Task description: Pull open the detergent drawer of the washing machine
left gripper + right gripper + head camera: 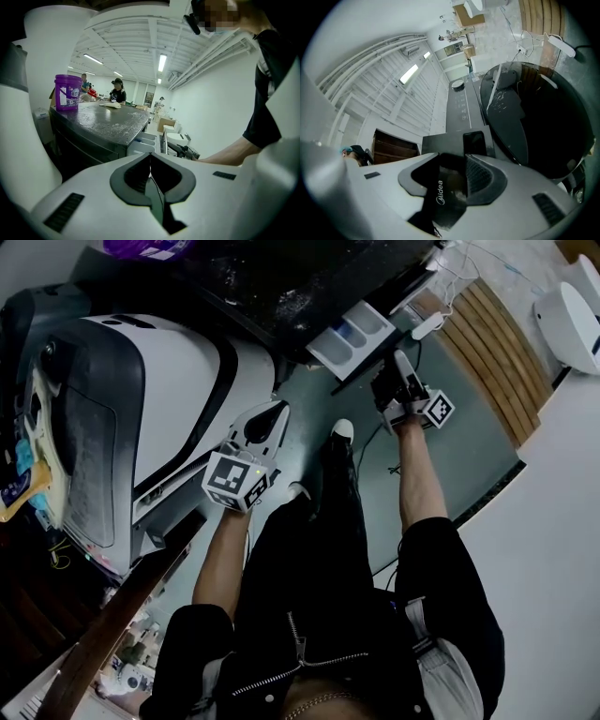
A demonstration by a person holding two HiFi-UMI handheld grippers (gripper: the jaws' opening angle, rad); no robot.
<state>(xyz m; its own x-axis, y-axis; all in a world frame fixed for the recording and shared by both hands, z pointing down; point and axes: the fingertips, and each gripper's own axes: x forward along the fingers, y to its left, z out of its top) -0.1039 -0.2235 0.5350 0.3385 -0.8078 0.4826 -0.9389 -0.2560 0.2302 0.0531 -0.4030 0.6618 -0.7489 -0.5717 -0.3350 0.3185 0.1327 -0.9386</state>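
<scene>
The dark washing machine [281, 287] stands at the top of the head view. Its detergent drawer [352, 334] sticks out, showing white and blue compartments. My right gripper [401, 381] is shut on the drawer's dark front panel [440, 199], which carries a brand label and fills the gap between the jaws. The machine's control strip [461, 108] and round door [520, 117] lie beyond it. My left gripper [267, 423] hangs lower left, shut with nothing in it. In the left gripper view its tips [150, 157] meet, and the pulled-out drawer [145, 140] shows ahead.
A large white and grey appliance [169, 399] stands at the left. A purple bucket [68, 91] sits on the machine's top. A white power strip [427, 326] with cables lies by a wooden slatted panel [497, 352]. People [117, 91] stand far behind.
</scene>
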